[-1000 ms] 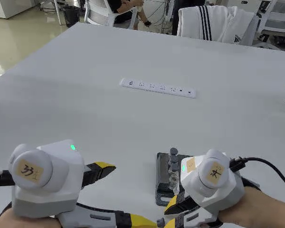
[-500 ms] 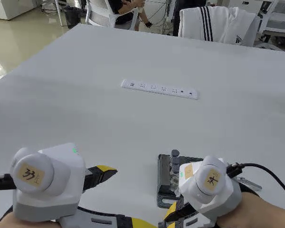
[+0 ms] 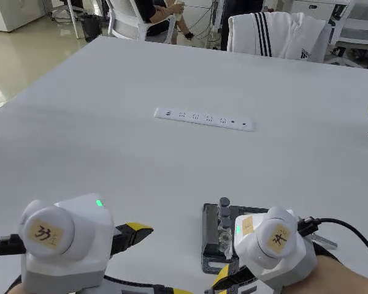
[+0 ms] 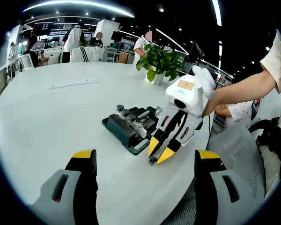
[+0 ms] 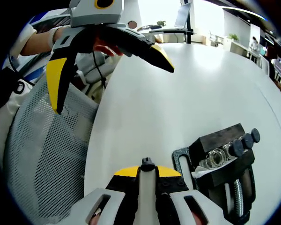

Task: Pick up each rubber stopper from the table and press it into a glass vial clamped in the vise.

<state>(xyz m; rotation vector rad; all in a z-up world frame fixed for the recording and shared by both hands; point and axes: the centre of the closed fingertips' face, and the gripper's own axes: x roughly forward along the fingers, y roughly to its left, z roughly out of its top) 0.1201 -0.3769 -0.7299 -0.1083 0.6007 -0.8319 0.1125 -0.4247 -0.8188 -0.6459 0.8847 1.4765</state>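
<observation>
Near the front edge of the desk, my right tongs pinch a dark stopper at their tips, just beside the vise. It clamps three plugged vials and one open vial. My left tongs are spread wide, holding nothing.

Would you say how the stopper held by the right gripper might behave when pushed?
Small and pinched at the right gripper's jaw tips, the stopper may slip or tilt. Being rubber, it likely squashes rather than cracks.
</observation>
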